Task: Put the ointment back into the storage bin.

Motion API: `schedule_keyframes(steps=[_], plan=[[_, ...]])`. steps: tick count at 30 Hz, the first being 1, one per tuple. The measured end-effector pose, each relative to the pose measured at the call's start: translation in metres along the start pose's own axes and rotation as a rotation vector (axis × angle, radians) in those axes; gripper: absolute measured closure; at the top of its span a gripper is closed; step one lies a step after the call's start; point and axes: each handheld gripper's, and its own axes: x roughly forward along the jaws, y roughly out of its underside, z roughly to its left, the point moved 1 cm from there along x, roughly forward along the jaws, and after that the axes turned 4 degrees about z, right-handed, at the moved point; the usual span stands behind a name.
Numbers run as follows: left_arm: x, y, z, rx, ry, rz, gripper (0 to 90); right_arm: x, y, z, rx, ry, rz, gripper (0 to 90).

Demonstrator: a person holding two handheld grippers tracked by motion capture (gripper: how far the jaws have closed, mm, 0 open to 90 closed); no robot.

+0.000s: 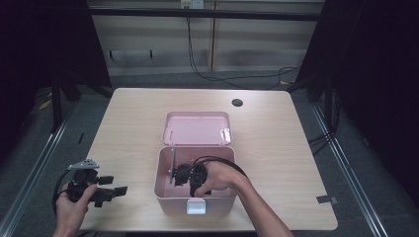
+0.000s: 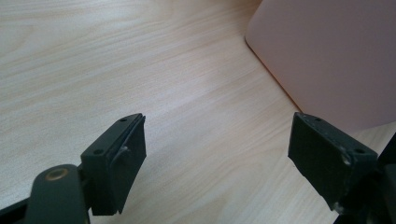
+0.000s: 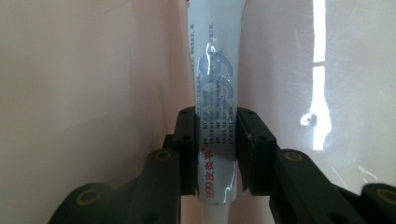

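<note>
Tube (image 3: 215,93) cap end (cut off)

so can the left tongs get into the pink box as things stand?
Probably yes. The left tongs are open, hold nothing and sit beside the pink box, whose lid is folded back. But the right tongs, clamping a white tube, crowd the inside.

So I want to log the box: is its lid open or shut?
Open: the pink box has its lid laid back flat on the table, the inside exposed.
</note>
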Motion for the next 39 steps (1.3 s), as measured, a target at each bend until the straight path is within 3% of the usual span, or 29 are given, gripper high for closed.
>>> schedule_keyframes(steps=[6, 18, 27, 39], plan=[[0.000, 0.000, 0.000, -0.001, 0.000, 0.002, 19.0, 0.002, -0.002, 0.000, -0.002, 0.006, 0.012, 71.5], [0.000, 0.000, 0.000, -0.005, -0.002, 0.001, 19.0, 0.003, 0.000, 0.000, 0.010, -0.025, 0.019, 70.4], [0.000, 0.000, 0.000, -0.006, -0.002, 0.000, 19.0, -0.002, 0.004, -0.002, 0.020, -0.008, 0.005, 68.0], [0.000, 0.000, 0.000, -0.004, -0.001, 0.001, 19.0, -0.019, 0.013, 0.000, 0.076, 0.032, -0.040, 61.5]])
